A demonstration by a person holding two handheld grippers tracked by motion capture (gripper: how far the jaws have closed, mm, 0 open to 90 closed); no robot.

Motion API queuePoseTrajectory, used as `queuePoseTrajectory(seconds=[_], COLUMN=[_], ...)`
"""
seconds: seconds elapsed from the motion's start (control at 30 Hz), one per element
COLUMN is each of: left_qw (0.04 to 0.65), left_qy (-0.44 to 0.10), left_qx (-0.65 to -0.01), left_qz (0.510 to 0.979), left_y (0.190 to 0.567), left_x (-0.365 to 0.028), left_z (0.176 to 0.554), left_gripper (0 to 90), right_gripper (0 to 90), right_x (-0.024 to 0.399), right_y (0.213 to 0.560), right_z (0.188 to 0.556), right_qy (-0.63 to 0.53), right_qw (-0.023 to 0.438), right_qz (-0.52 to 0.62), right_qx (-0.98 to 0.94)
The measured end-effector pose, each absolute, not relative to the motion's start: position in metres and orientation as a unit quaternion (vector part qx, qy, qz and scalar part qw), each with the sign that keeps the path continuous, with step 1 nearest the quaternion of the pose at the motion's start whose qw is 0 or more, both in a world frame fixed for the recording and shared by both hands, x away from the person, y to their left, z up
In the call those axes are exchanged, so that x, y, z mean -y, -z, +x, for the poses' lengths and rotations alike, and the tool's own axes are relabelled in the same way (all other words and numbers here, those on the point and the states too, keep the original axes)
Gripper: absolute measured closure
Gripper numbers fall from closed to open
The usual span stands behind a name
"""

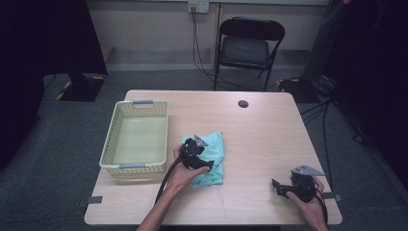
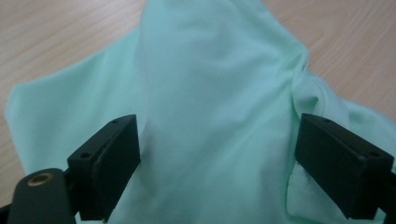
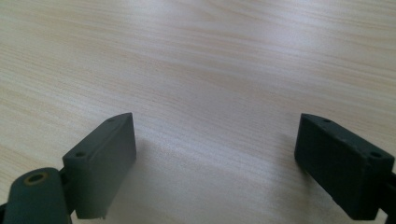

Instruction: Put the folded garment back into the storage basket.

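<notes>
Since that mint-green cloth [image 1: 210, 155] is just thin, floppy fabric, I'd guess it weighs next to nothing and will sag and drape the second it's picked up, so no worries about breaking it, more about it slipping or only one layer coming along. It's lying bunched up near the middle of the table [image 1: 269, 125], just right of the pale yellow basket [image 1: 109, 144], which sits on the left side. The left gripper [image 1: 208, 164] is right over the cloth with its jaws spread wide, and in the left gripper view the fabric [image 2: 210, 102] humps up between the two black jaws without either one pressing on it, so nothing is actually held yet. The right gripper [image 1: 275, 186] is well apart at the near right of the table, jaws also wide apart over bare wood, gripping nothing. If it were me, I'd pinch that raised ridge or one of the thick folds where a few layers stack up, not a flat single edge, since stretchy knit stuff like this probably slides out of smooth jaws. Grabbing near the middle hump should keep the ends from dragging too far when it goes up.
</notes>
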State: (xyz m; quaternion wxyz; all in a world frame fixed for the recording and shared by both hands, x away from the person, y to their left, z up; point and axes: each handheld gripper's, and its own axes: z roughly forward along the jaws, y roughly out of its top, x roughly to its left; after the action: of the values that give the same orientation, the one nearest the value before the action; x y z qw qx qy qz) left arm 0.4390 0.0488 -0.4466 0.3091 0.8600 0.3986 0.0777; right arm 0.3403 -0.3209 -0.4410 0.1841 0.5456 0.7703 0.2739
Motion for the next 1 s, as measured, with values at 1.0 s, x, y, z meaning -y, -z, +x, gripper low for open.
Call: queuePoseTrajectory(seconds=[1.0], left_qw=[0.312], left_qy=[-0.075], left_qx=[-0.404], left_qz=[0.856], left_y=[0.4573], left_x=[-0.0514], left_z=[0.4381], left_gripper=[8.7], right_gripper=[11.9], right_x=[0.3206], right_y=[0.441], right_z=[0.3398], right_qy=[-0.276], right_qw=[0.181], right_qz=[0.541], right_qx=[-0.773])
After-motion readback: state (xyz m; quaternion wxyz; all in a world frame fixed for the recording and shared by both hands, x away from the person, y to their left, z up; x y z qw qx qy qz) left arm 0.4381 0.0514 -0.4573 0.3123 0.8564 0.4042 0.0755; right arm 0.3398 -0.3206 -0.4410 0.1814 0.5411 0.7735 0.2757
